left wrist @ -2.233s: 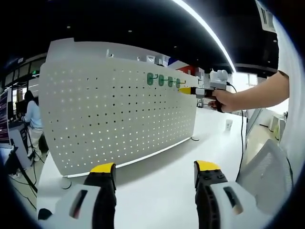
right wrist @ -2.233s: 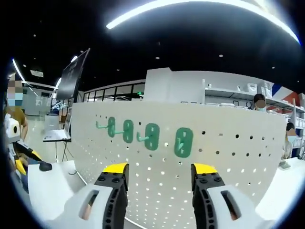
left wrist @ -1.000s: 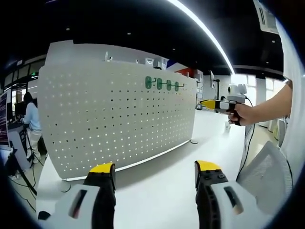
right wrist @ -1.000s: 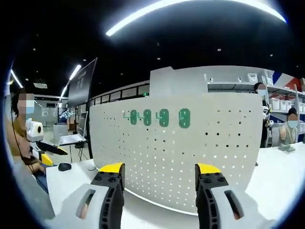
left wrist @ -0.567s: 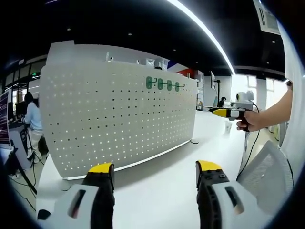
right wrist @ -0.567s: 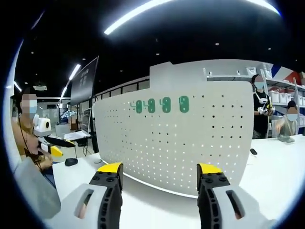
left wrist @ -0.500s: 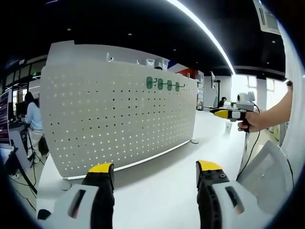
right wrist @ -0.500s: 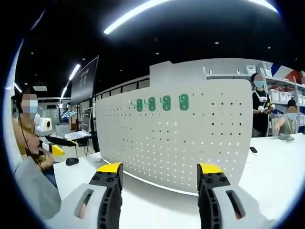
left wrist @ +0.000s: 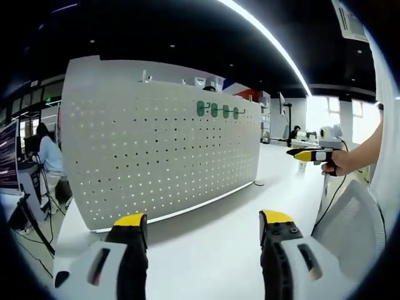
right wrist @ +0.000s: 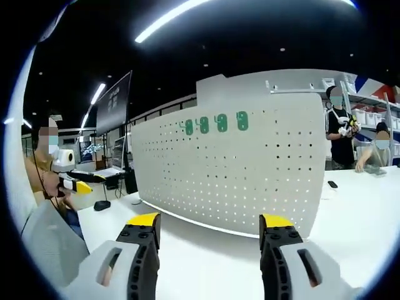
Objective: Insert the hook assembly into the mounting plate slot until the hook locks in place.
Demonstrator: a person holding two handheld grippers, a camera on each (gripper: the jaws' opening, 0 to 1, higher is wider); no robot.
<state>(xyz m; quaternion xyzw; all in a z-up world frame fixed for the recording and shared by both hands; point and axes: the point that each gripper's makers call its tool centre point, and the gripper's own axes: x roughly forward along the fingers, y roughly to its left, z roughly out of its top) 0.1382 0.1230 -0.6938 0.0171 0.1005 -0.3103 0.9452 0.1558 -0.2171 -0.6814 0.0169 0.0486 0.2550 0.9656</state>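
Four green oval-backed plastic hooks [left wrist: 219,110] hang in one row near the top edge of a single upright white perforated metal mounting plate [left wrist: 156,162], which stands on the white table [left wrist: 206,244]. In the right gripper view the same four hooks [right wrist: 214,123] sit side by side on the plate [right wrist: 237,175]. The left tongs [left wrist: 203,220] stand apart, holding nothing; the right tongs [right wrist: 209,220] likewise gape empty. Both are well apart from the plate.
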